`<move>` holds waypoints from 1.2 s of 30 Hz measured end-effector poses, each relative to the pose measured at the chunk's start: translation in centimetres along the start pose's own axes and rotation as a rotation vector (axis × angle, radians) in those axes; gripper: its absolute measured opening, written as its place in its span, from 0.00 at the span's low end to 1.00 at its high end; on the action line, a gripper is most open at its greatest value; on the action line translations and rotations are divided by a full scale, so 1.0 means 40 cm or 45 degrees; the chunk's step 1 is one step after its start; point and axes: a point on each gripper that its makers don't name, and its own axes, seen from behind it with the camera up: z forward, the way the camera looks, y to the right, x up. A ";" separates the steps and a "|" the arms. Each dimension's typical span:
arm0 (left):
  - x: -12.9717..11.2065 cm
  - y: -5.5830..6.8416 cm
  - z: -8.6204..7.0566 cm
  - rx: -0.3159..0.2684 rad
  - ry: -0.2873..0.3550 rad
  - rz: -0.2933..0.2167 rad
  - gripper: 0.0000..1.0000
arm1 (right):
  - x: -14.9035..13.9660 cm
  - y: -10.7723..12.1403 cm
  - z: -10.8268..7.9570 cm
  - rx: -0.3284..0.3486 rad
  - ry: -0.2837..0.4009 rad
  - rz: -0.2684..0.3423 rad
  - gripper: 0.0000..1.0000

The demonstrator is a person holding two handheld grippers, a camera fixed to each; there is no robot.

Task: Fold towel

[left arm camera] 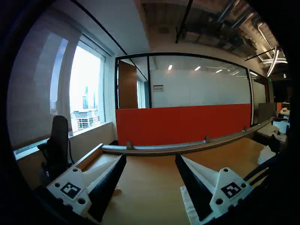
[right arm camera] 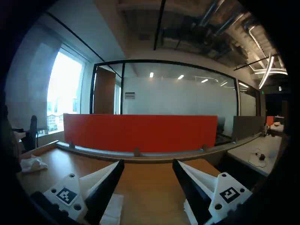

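the left gripper [left arm camera: 150,159] hangs above the counter [left arm camera: 150,187], and the towel [left arm camera: 186,200] lies on the counter beneath its right-hand finger. a divider panel [left arm camera: 183,123] stands along the counter's far edge, with a glass wall [left arm camera: 198,86] behind it. a chair [left arm camera: 60,144] sits off the counter's left end, in front of a window [left arm camera: 86,97]. in the right gripper view the right gripper [right arm camera: 148,163] is over the counter with towel beneath both fingers. a crumpled cloth [right arm camera: 32,164] lies far left on the counter, and another desk [right arm camera: 255,152] stands to the right.
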 end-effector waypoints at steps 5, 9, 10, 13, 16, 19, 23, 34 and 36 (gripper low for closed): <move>0.008 0.017 0.001 -0.030 -0.017 0.009 0.97 | 0.013 -0.009 -0.001 0.019 -0.018 -0.005 1.00; 0.007 0.041 -0.004 -0.071 -0.043 0.019 0.97 | 0.022 -0.030 -0.005 0.059 -0.036 -0.025 1.00; 0.007 0.047 -0.006 -0.084 -0.050 0.021 0.97 | 0.024 -0.038 -0.006 0.073 -0.041 -0.032 1.00; 0.004 0.063 -0.010 -0.121 -0.069 0.026 0.97 | 0.025 -0.060 -0.006 0.117 -0.058 -0.054 1.00; -0.005 0.075 -0.013 -0.159 -0.095 0.036 0.97 | 0.020 -0.089 -0.007 0.181 -0.084 -0.078 1.00; -0.018 0.087 -0.013 -0.195 -0.126 0.047 0.97 | 0.013 -0.122 -0.011 0.259 -0.117 -0.106 1.00; -0.038 0.108 -0.015 -0.251 -0.170 0.064 0.97 | 0.002 -0.157 -0.017 0.356 -0.159 -0.151 1.00; -0.093 0.184 -0.021 -0.410 -0.257 0.139 0.97 | -0.057 -0.198 -0.033 0.519 -0.272 -0.256 1.00; -0.109 0.196 -0.022 -0.430 -0.271 0.153 0.97 | -0.073 -0.205 -0.036 0.540 -0.292 -0.263 1.00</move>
